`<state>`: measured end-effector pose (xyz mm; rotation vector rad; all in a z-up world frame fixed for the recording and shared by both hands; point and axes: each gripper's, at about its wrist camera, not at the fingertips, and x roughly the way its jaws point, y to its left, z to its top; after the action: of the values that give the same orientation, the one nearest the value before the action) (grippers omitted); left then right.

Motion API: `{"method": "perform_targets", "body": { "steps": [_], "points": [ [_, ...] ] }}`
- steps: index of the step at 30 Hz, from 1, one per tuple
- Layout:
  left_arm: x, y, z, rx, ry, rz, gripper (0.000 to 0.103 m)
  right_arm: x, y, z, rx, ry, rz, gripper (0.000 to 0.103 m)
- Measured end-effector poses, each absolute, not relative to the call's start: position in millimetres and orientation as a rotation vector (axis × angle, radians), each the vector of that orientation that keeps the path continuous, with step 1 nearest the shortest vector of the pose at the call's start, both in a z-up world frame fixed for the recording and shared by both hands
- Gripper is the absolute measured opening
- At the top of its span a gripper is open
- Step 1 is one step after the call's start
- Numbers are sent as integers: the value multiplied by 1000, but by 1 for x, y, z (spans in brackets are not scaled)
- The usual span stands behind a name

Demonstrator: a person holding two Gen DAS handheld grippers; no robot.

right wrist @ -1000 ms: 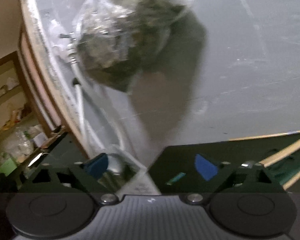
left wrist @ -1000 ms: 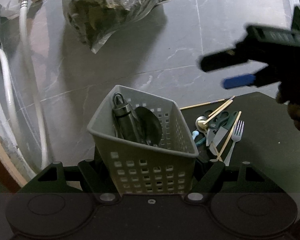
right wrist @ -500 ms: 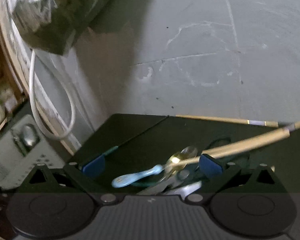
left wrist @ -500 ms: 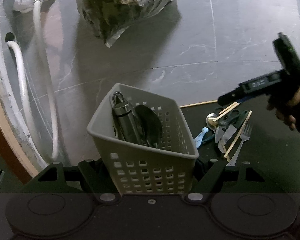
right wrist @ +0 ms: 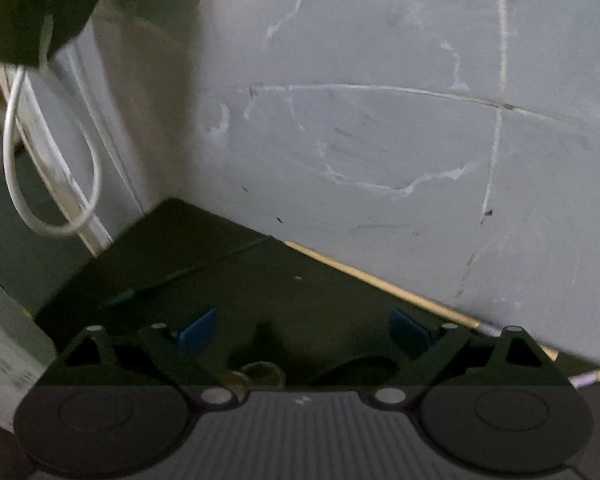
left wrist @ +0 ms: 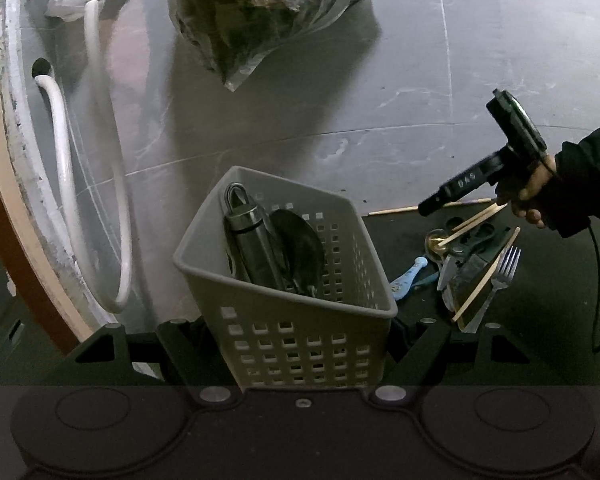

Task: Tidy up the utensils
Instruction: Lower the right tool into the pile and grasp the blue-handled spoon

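My left gripper (left wrist: 306, 336) is shut on a grey perforated basket (left wrist: 292, 292), one finger on each side wall. Inside stand a dark metal bottle (left wrist: 252, 240) and a dark ladle (left wrist: 300, 248). To its right, on a black mat (left wrist: 540, 320), lies a heap: gold spoon (left wrist: 436, 240), chopsticks (left wrist: 486, 276), scissors (left wrist: 476, 240), fork (left wrist: 504, 268), light blue spoon (left wrist: 408, 276). My right gripper (left wrist: 436, 204), held by a dark-sleeved hand, hovers over the heap. In its own view the right gripper (right wrist: 304, 330) has its jaws wide but closing, nothing pressed; the gold spoon (right wrist: 260, 372) lies just below.
A clear plastic bag (left wrist: 268, 16) of dark stuff lies on the grey marble floor behind the basket. A white hose (left wrist: 108, 160) loops at the left beside a wooden edge (left wrist: 4, 200). One chopstick (right wrist: 380, 280) runs along the mat's far border.
The right gripper swung away from above the basket, to the right and down over the utensil heap. The basket stays gripped in the left gripper, barely moved.
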<state>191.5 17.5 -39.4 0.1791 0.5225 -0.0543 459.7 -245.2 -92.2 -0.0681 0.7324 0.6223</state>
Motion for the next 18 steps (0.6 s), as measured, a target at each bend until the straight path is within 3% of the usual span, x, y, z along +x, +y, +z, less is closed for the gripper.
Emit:
{"method": "perform_targets", "body": {
  "steps": [15, 18],
  "points": [
    [192, 14, -39, 179, 524, -35, 79, 429, -238, -104, -272, 726, 699, 95],
    [192, 14, -39, 180, 524, -36, 79, 419, -236, -104, -317, 731, 732, 91]
  ]
}}
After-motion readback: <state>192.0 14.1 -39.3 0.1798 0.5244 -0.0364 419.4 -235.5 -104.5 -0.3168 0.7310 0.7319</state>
